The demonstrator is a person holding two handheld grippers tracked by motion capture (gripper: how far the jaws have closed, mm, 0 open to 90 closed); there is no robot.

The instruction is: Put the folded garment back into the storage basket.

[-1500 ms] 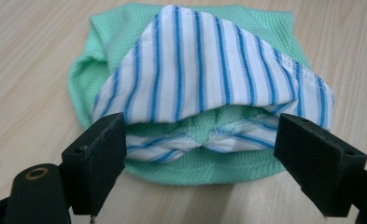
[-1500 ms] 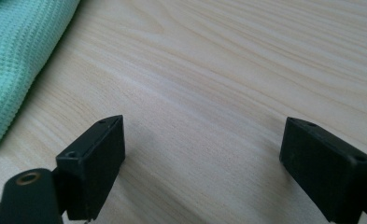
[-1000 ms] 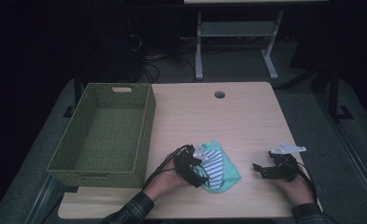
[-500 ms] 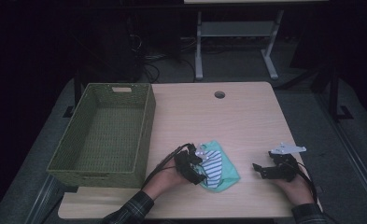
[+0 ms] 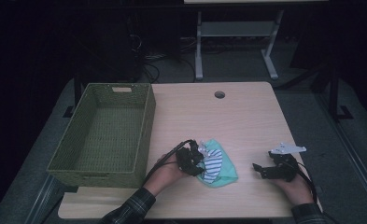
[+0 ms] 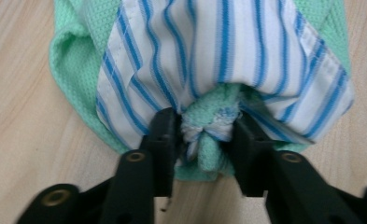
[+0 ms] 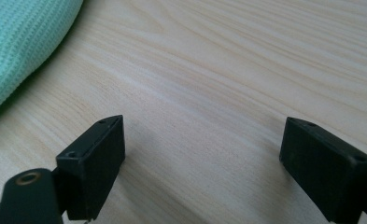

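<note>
Two layers sit bunched in the left gripper [image 6: 204, 135], jaws just closing on the cloth bundle [image 5: 216, 165] near the table [image 5: 246, 121] front edge; thin pinch risks striped layer slipping free.

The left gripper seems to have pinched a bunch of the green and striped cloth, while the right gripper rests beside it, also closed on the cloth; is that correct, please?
Not quite. The left gripper has just been closing and does pinch the green and striped cloth, but the right gripper holds nothing: the right gripper view shows its jaws standing wide apart over the bare table, with the cloth off to one side.
</note>
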